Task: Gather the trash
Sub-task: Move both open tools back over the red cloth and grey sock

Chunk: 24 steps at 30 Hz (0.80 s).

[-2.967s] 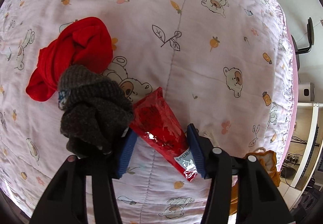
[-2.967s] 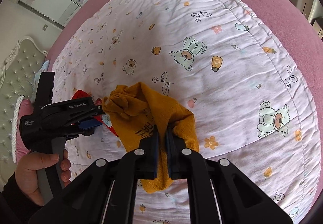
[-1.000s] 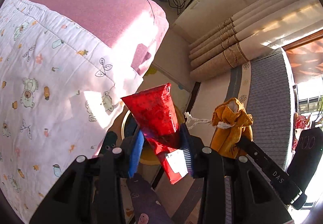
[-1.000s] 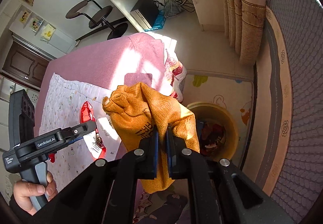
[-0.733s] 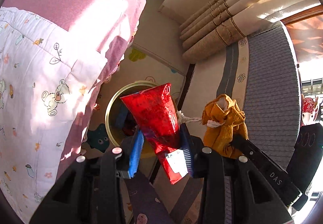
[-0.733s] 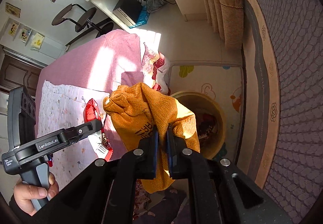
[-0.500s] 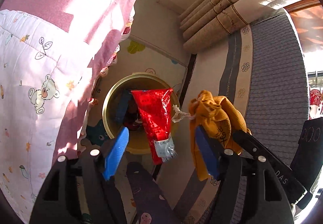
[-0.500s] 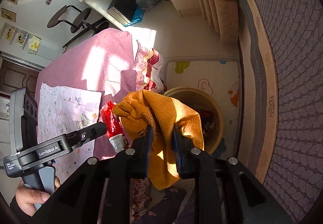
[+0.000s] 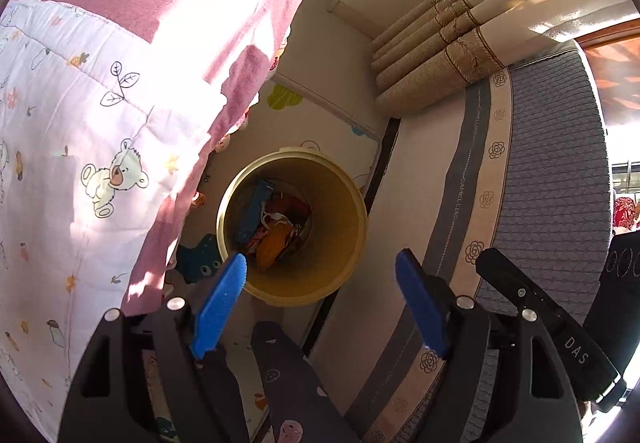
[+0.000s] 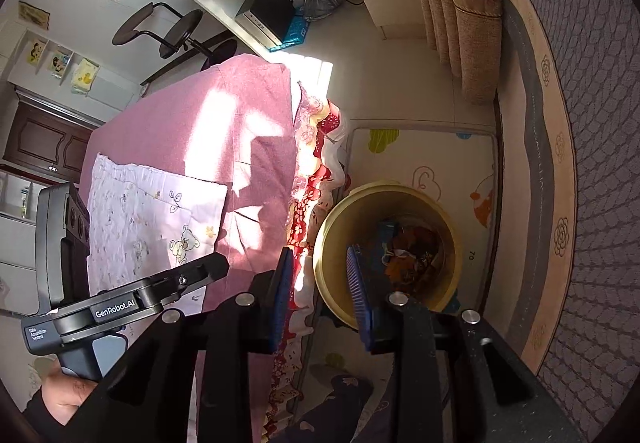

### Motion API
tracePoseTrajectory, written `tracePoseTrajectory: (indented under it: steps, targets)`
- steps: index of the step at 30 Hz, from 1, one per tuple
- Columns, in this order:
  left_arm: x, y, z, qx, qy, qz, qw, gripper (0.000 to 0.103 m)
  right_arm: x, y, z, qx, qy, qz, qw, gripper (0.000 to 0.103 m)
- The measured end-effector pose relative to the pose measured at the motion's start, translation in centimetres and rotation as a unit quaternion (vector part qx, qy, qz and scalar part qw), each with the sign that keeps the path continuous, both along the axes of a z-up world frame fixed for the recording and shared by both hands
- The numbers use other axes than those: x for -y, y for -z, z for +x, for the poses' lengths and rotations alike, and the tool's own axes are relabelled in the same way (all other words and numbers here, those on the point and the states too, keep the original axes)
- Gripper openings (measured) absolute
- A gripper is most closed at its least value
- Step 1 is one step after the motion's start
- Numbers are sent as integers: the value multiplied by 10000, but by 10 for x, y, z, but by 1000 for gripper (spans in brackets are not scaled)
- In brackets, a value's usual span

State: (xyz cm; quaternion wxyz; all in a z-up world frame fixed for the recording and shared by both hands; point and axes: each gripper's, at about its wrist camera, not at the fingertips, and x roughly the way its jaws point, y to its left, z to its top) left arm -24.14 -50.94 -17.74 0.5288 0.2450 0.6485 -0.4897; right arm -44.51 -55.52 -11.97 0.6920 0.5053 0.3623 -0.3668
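A round yellow bin (image 9: 344,243) stands on the floor at the centre of the left wrist view, just beside the pink bed (image 9: 160,3). At its bottom lies a heap of trash: an orange cloth (image 9: 270,245), a blue packet (image 9: 252,213) against the left wall, and red wrappers (image 9: 290,205) beneath. In the right wrist view the same bin (image 10: 332,235) sits lower centre, with the orange cloth (image 10: 404,267) inside.

The left gripper (image 9: 322,283) hangs above the bin, its blue fingers (image 9: 222,303) spread wide and holding nothing. The right gripper (image 10: 320,287) also has its fingers (image 10: 360,299) parted and empty, over the bin's near rim.

Half a second ago the red wrapper and the orange cloth hung in the air between the opening fingers; both have now fallen into the bin.
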Motion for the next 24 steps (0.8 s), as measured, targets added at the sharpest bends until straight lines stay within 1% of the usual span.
tracePoseTrajectory:
  steps: [7, 11, 14, 19, 24]
  targets:
    - [-13, -17, 27, -27, -352, -201, 9992, 77, -2, -12, 26, 22, -222, -115, 9997, 28]
    - [-31, -32, 56, 45, -660, -362, 9972, 77, -8, -23, 56, 62, -509, -210, 9985, 28]
    - [-51, -46, 85, 130, -973, -508, 9939, 77, -14, -33, 87, 121, -803, -309, 9962, 28]
    - [-94, -74, 142, 360, -1528, -777, 9845, 77, -33, -51, 152, 264, -1411, -465, 9885, 28]
    - [-151, -92, 206, 610, -2184, -904, 9698, 78, -63, -61, 233, 433, -2174, -561, 9735, 28]
